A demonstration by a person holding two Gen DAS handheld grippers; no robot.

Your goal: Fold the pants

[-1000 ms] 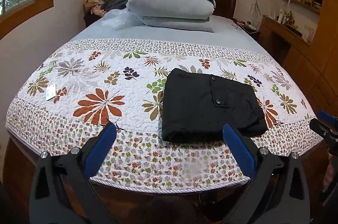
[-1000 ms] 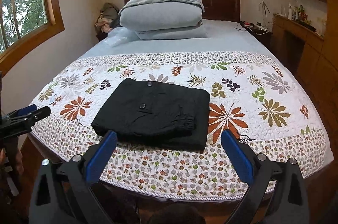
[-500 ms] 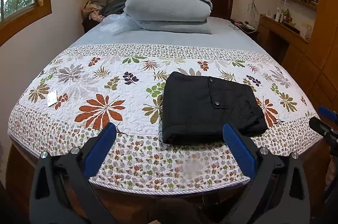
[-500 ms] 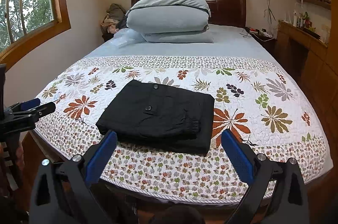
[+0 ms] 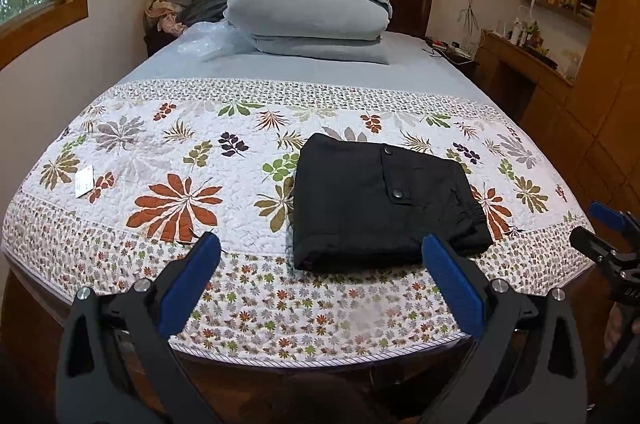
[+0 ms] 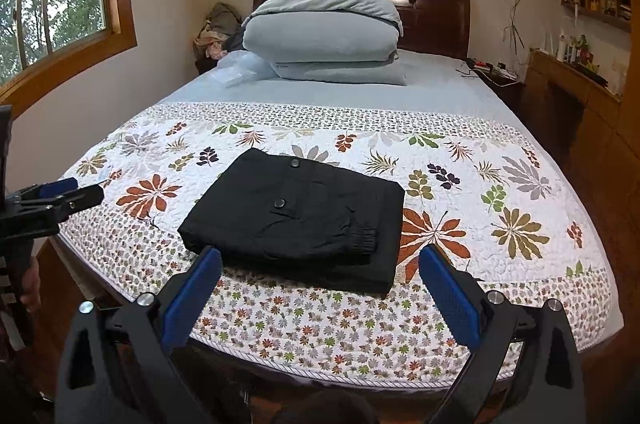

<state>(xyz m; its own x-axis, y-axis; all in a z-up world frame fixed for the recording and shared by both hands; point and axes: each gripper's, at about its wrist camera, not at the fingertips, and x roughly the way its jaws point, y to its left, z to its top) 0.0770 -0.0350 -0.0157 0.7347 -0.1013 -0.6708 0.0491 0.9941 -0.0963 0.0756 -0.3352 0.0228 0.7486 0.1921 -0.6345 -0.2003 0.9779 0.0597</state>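
Note:
The black pants (image 5: 380,203) lie folded in a flat rectangle on the floral quilt (image 5: 180,159) near the foot of the bed; they also show in the right wrist view (image 6: 304,216), with two snap buttons and an elastic cuff on top. My left gripper (image 5: 320,256) is open and empty, held back off the foot of the bed, apart from the pants. My right gripper (image 6: 320,264) is open and empty, likewise back from the bed's edge. Each gripper shows at the edge of the other's view.
Stacked grey bedding (image 5: 308,11) lies at the headboard. A small white tag (image 5: 83,179) lies on the quilt's left side. A wooden desk with shelves (image 6: 576,79) stands to the right, a clothes pile (image 6: 218,27) at the back left.
Both grippers have drawn back and risen a little from the bed, still open. The folded pants have not moved.

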